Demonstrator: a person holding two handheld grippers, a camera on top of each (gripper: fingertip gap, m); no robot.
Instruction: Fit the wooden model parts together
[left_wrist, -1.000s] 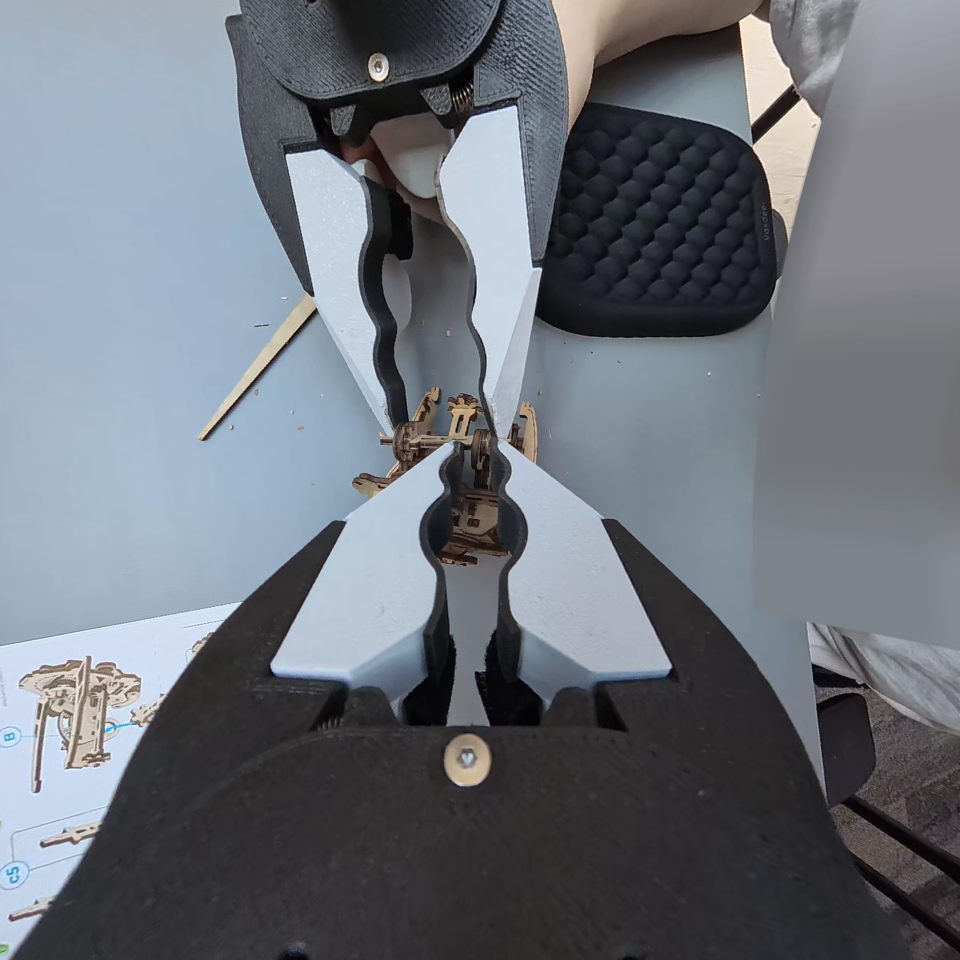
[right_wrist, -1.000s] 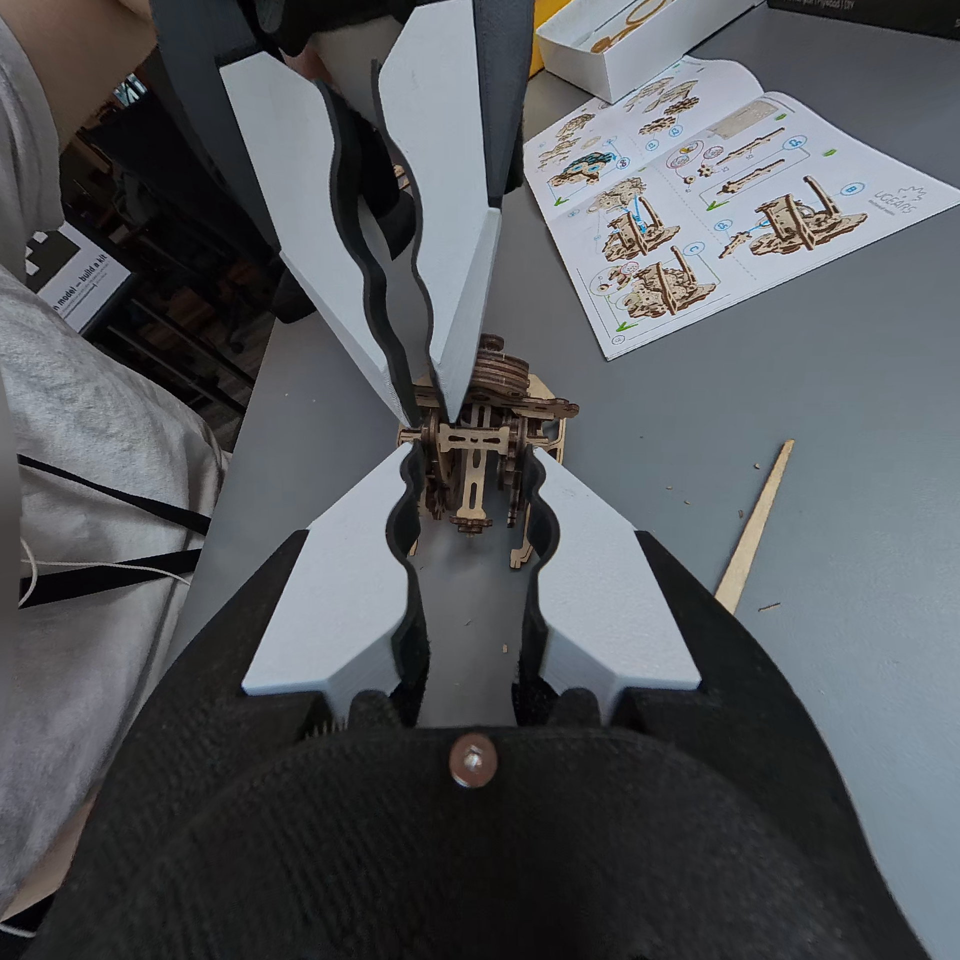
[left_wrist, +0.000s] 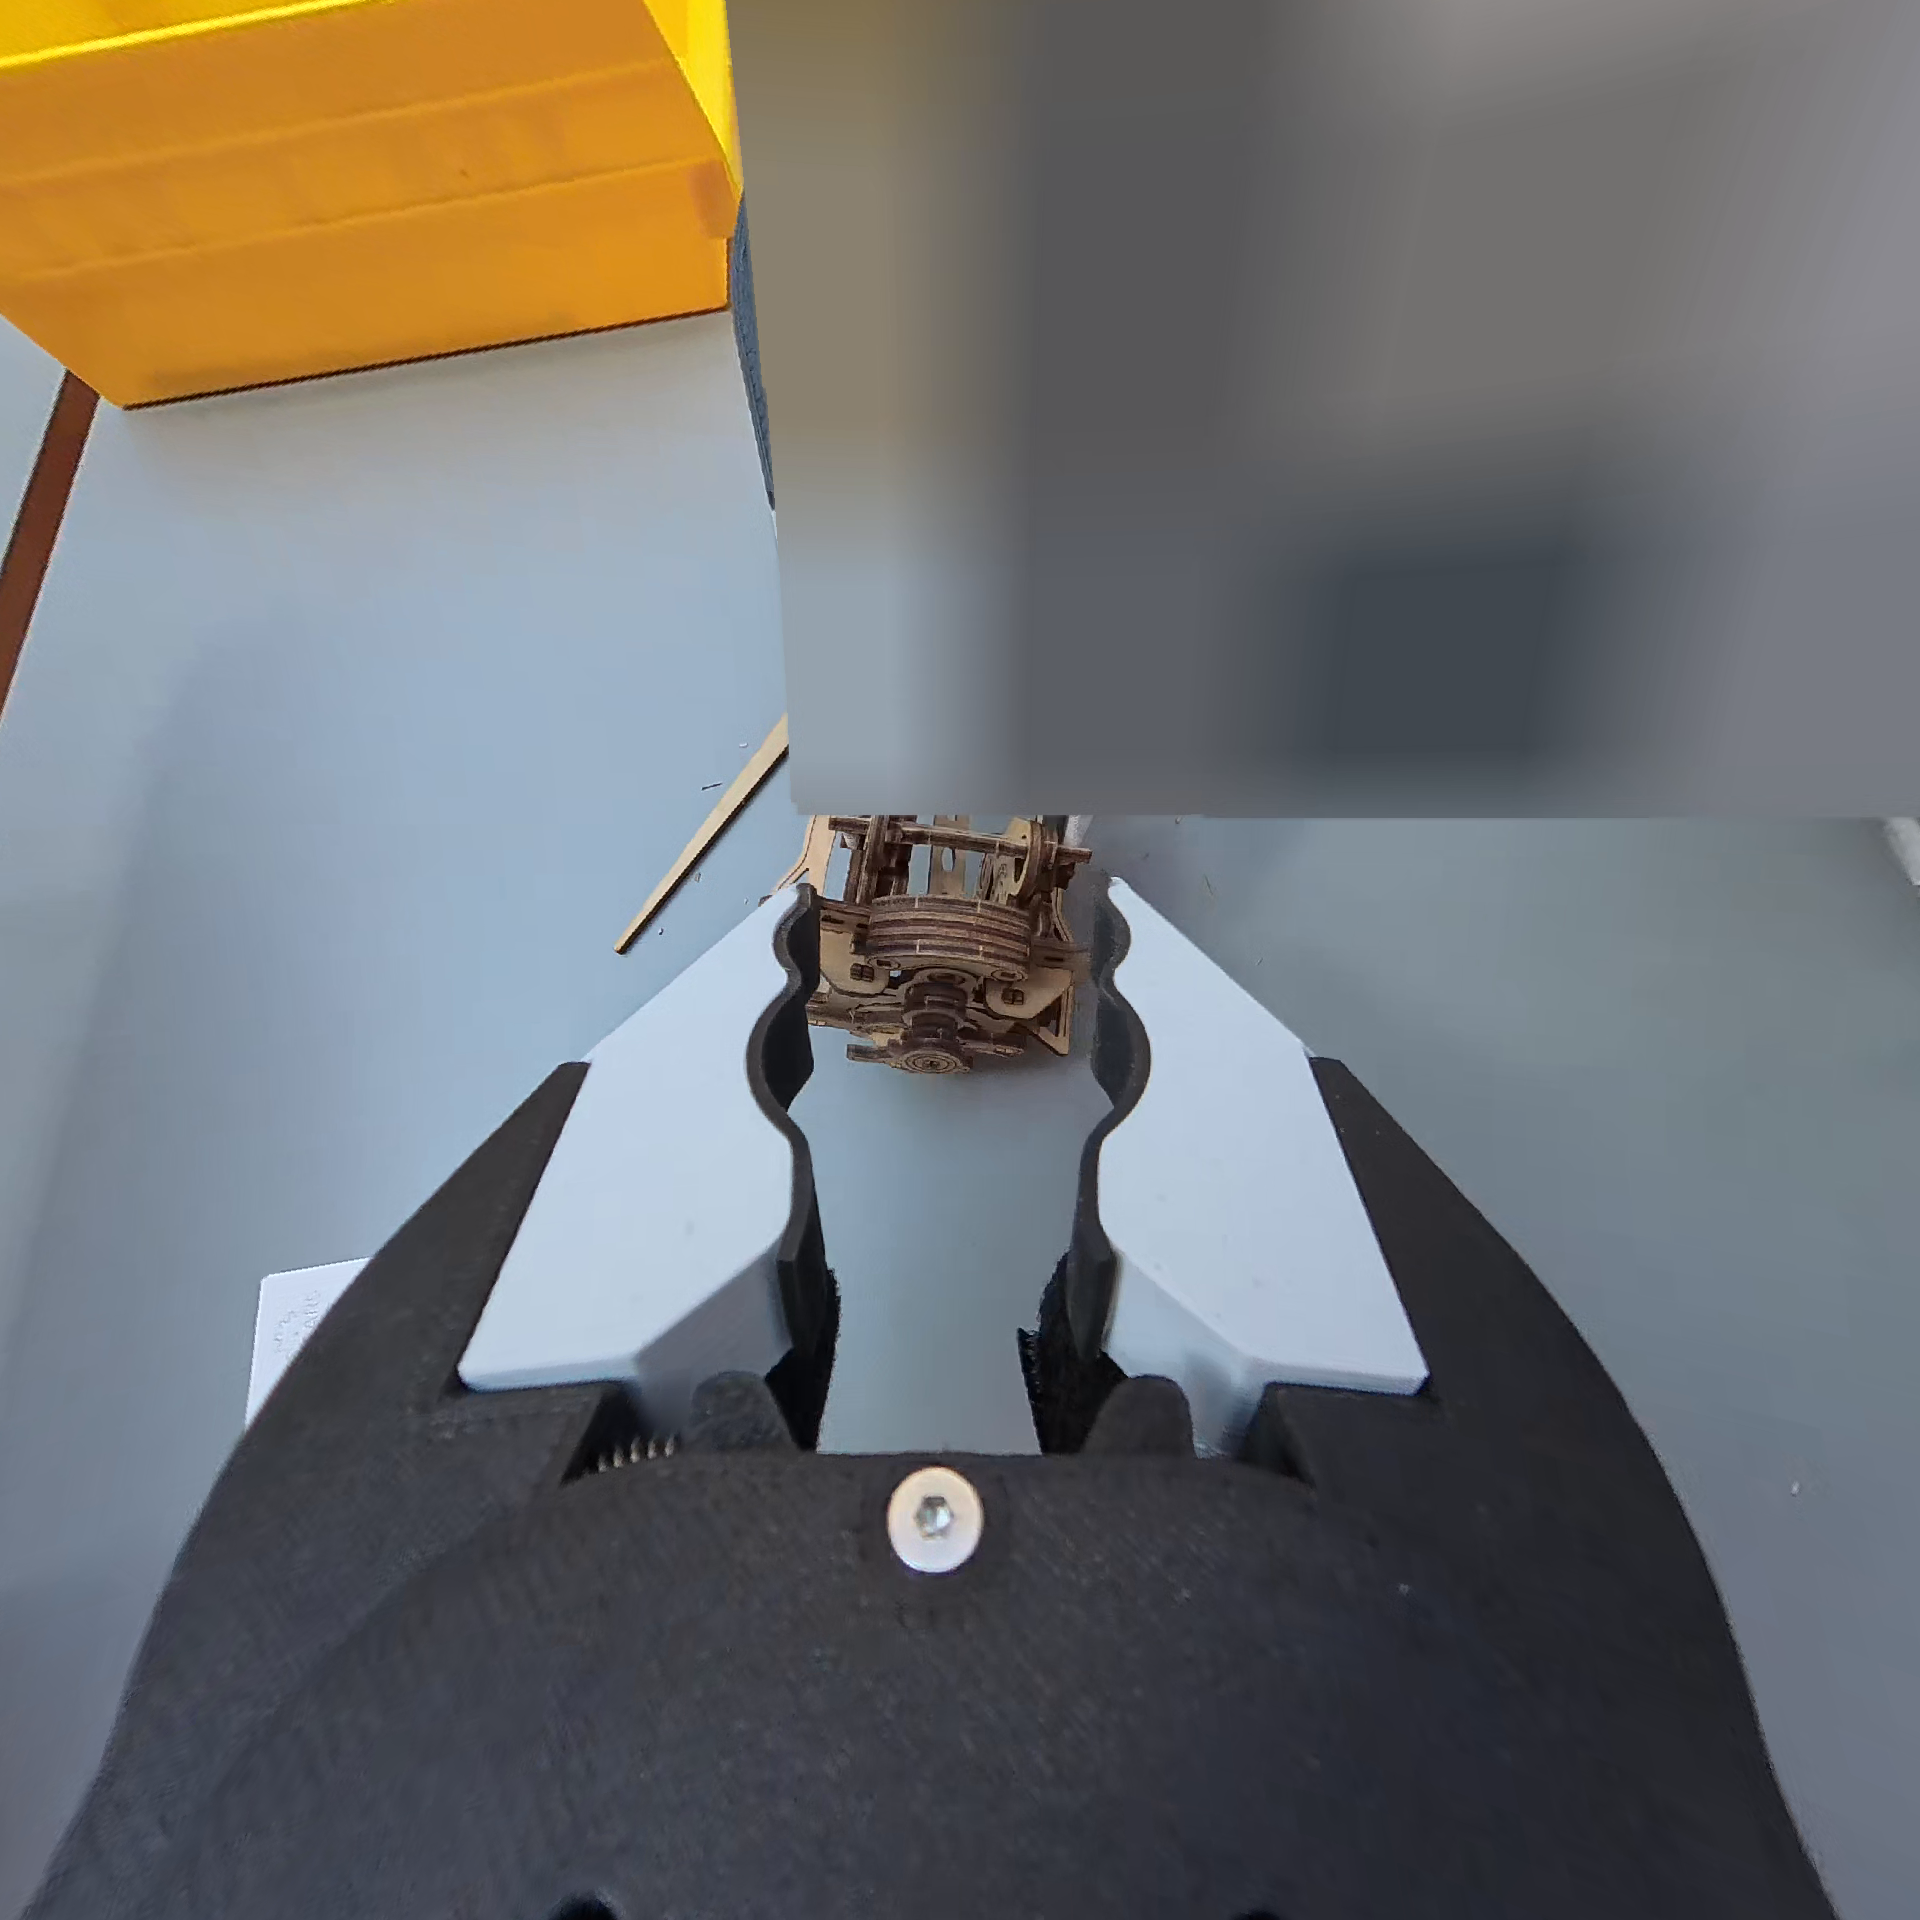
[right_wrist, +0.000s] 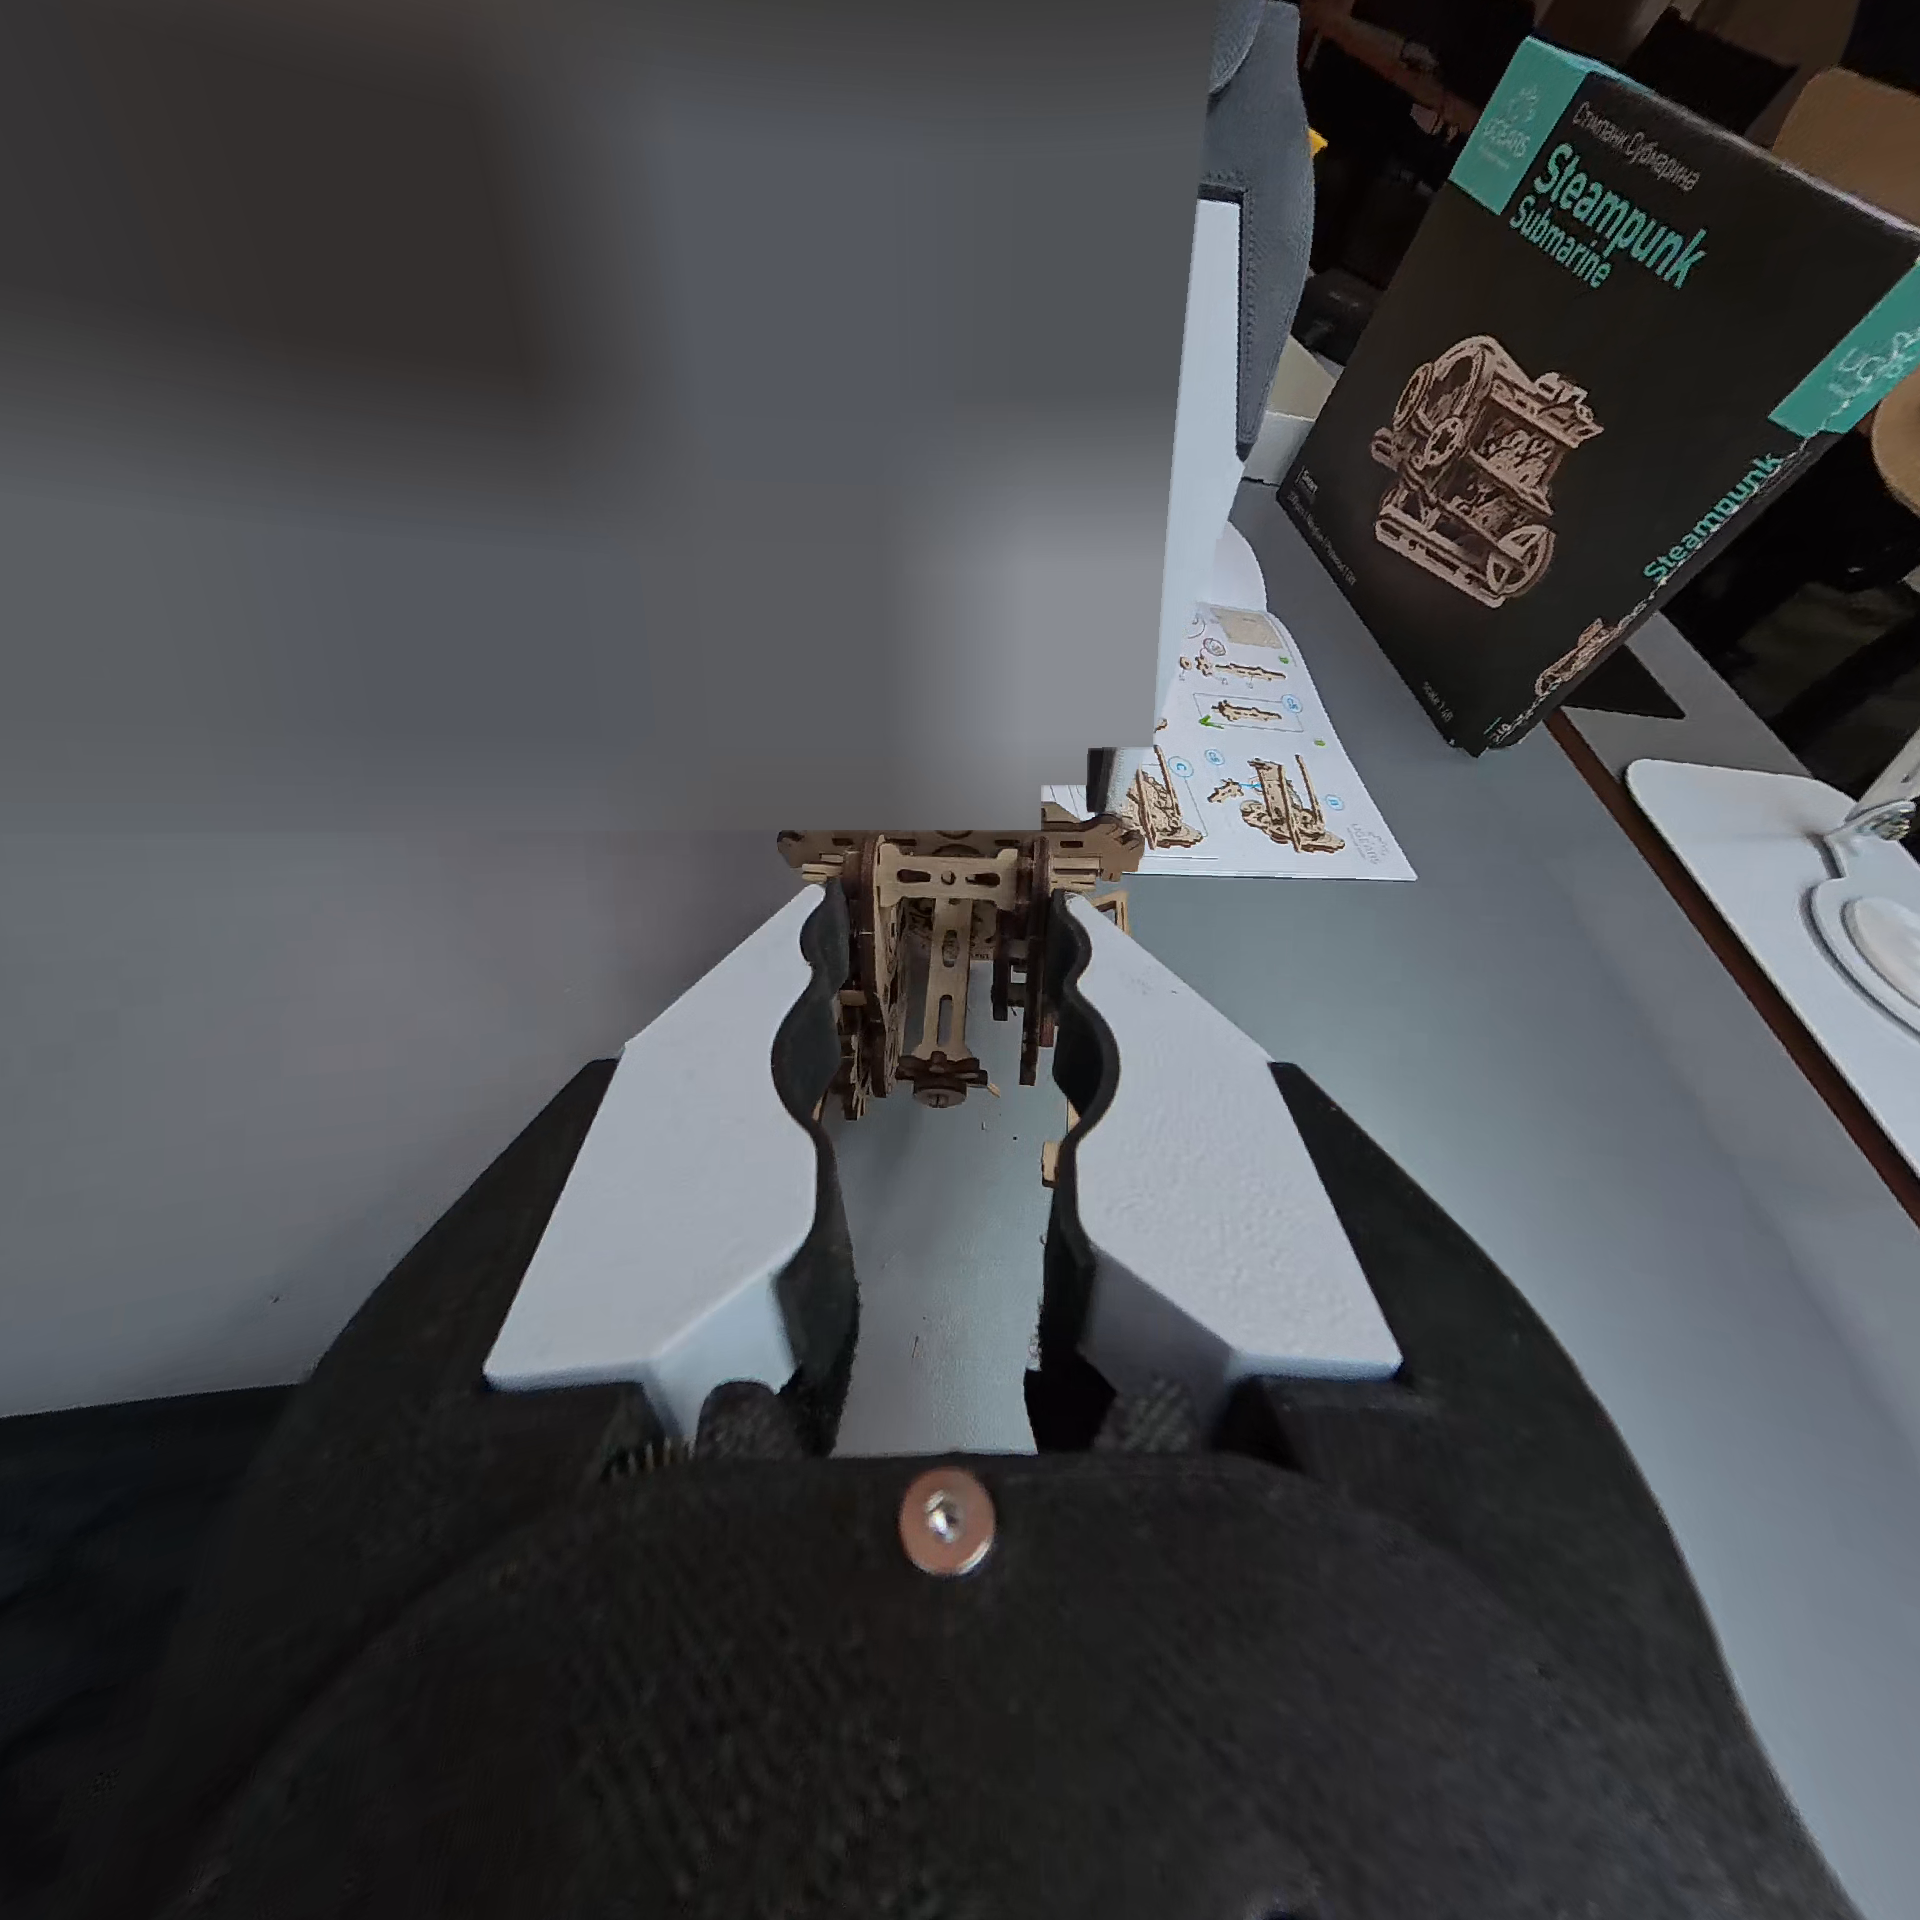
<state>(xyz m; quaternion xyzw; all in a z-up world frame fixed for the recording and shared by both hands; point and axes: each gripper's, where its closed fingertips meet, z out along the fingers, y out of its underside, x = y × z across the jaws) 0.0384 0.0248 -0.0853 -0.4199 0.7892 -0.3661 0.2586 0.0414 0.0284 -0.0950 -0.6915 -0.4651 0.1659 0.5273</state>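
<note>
My right gripper (right_wrist: 943, 914) has its fingers part-way closed around the model (right_wrist: 940, 966), the dark pads (right_wrist: 826, 966) pressed against its two sides, so I hold it clamped near the fingertips. The model's cross-bar (right_wrist: 956, 844) sits above the tips and spreads wider than them, and a slotted upright with a small gear at its foot hangs between the fingers. My left gripper (left_wrist: 951, 904) stands wide open with nothing in it; the model (left_wrist: 940, 956) sits between its tips, nearer the left finger (left_wrist: 800, 935), and I cannot tell whether that pad touches it, while the right pad stands clear. From this side I see a stacked disc and a small spool on the model's near face. It is over the grey table (left_wrist: 364, 831); I cannot tell whether it rests there or is lifted. A thin wooden strip (left_wrist: 707, 836) lies on the table just left of the model. Farther off, a yellow bin (left_wrist: 343, 197) sits at the table's far left. In the right view, an instruction sheet (right_wrist: 1262, 769) lies beyond the model, and a dark box (right_wrist: 1558, 395) stands upright behind it, with a white mat (right_wrist: 1745, 862) to the right.
</note>
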